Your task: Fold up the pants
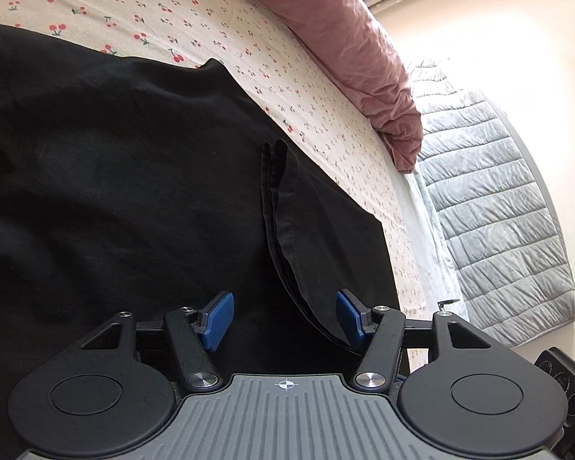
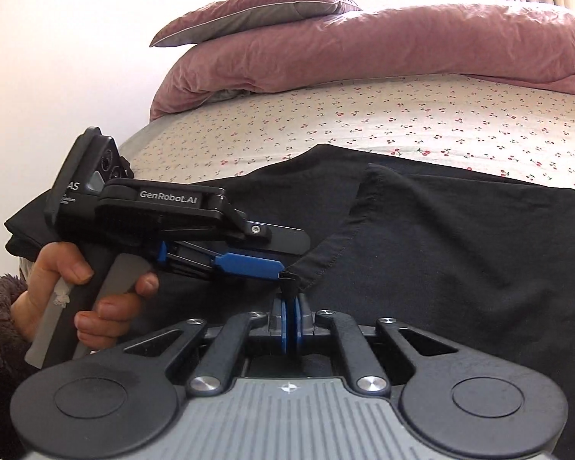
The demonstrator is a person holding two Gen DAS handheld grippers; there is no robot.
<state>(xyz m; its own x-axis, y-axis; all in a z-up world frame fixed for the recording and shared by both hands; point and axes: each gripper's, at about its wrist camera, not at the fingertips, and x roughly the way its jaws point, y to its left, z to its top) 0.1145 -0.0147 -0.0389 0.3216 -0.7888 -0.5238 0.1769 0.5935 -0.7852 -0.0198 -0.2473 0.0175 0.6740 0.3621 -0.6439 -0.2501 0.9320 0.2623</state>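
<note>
Black pants point(image 1: 115, 176) lie spread on a cherry-print bed sheet point(image 1: 211, 19). My left gripper point(image 1: 285, 316) is open, its blue pads point(image 1: 216, 318) wide apart just above the pants, with a raised hem edge point(image 1: 283, 222) running between them. In the right wrist view my right gripper point(image 2: 290, 324) is shut on that black hem corner point(image 2: 289, 283) and holds it up off the pants point(image 2: 460, 260). The left gripper point(image 2: 249, 264), held by a hand, comes in from the left with its blue finger beside the same corner.
A pink duvet point(image 2: 364, 50) and a pillow point(image 2: 257, 11) lie at the far side of the bed. A grey quilted cover point(image 1: 490, 199) hangs past the bed's right edge in the left wrist view. A white wall point(image 2: 57, 57) stands to the left.
</note>
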